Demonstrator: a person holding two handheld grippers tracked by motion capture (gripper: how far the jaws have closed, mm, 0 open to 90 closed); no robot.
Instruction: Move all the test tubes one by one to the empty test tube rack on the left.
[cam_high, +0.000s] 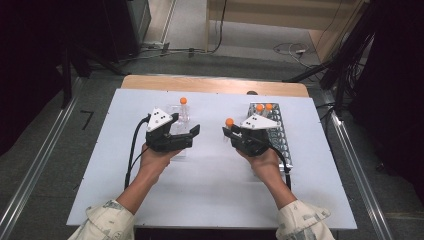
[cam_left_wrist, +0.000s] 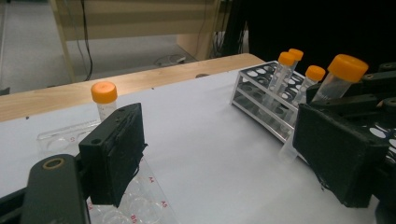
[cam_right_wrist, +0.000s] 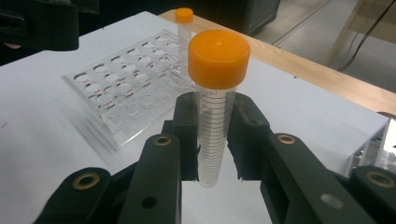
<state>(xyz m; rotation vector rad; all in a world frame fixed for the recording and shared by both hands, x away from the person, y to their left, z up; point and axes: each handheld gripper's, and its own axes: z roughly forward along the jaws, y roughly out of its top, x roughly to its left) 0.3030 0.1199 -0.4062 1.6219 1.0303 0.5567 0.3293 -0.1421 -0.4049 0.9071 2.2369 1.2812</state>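
Right hand-held gripper (cam_right_wrist: 215, 140) clamped on tube (cam_right_wrist: 215, 102), mid-transfer; next, lower it into clear rack (cam_right_wrist: 126, 93). Left hand-held gripper (cam_left_wrist: 219, 154) apart, empty.

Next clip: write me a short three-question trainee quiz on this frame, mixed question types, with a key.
1. True or false: the right gripper is shut on a clear plastic tube with an orange screw cap.
2. How many orange-capped tubes stand in the clear plastic rack near the left gripper? A) none B) one C) three
3. Fill in: the left gripper's jaws are ____, with nothing held between them.

Key
1. True; its pads press the tube's sides, holding it upright.
2. B; one lone tube stands at the rack's far end.
3. Open.
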